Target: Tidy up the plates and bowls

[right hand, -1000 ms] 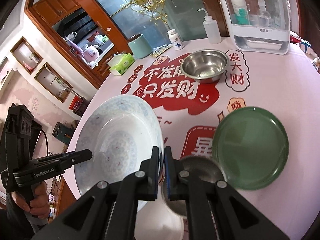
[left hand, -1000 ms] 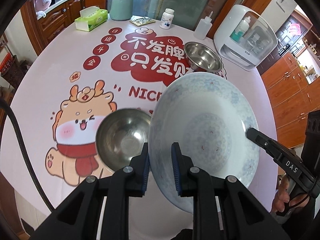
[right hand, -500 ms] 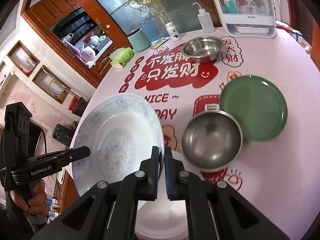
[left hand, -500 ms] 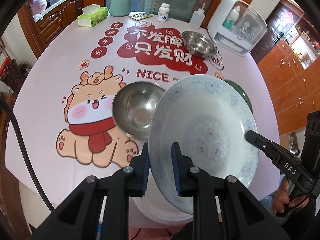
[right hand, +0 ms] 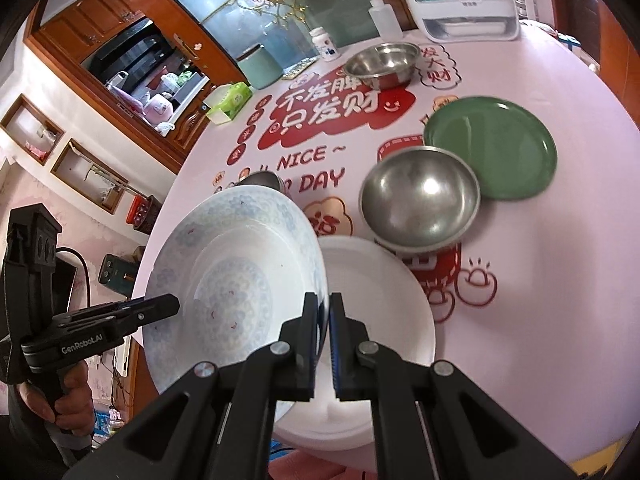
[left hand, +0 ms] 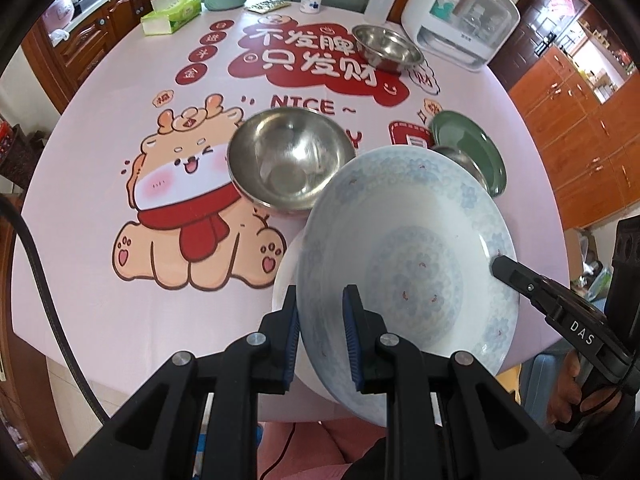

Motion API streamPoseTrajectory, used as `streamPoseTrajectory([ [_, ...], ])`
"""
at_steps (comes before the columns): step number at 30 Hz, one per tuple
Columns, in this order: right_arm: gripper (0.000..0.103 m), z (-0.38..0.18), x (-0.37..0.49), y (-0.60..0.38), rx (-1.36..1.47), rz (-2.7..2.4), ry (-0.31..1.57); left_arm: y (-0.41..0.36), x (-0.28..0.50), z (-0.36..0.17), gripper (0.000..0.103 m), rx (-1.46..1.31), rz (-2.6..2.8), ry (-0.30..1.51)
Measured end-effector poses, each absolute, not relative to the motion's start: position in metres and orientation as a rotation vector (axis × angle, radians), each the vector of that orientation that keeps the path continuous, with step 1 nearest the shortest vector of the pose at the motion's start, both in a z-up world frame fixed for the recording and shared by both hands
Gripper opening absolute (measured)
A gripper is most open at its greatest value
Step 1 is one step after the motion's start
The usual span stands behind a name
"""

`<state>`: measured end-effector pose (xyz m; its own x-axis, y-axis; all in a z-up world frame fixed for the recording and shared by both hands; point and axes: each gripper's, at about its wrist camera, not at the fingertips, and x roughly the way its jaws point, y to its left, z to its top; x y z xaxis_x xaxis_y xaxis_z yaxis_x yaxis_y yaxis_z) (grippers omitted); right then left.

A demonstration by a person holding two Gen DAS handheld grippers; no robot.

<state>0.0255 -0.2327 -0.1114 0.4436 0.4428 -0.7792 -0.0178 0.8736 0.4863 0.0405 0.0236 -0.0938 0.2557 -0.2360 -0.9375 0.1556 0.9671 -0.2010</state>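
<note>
Porcelain blue-patterned plate [left hand: 408, 264], clamped at opposite rims by left gripper [left hand: 320, 336] and right gripper [right hand: 324, 340], is best lowered level and centred onto white plate [right hand: 384, 304] before release.

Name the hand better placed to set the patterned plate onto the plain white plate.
Right, narrowly. Both grippers clamp the patterned plate, but the right gripper holds the rim that hangs directly over the white plate. The left gripper grips the opposite rim, near the table's edge.
</note>
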Motion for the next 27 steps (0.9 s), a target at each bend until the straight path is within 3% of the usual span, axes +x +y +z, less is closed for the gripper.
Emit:
streamPoseTrajectory([
  [27, 0.006, -0.183, 0.022, -0.238, 0.427, 0.244, 1.258, 0.001, 0.051, -0.184, 0.019, -0.034, -0.261, 1.485],
])
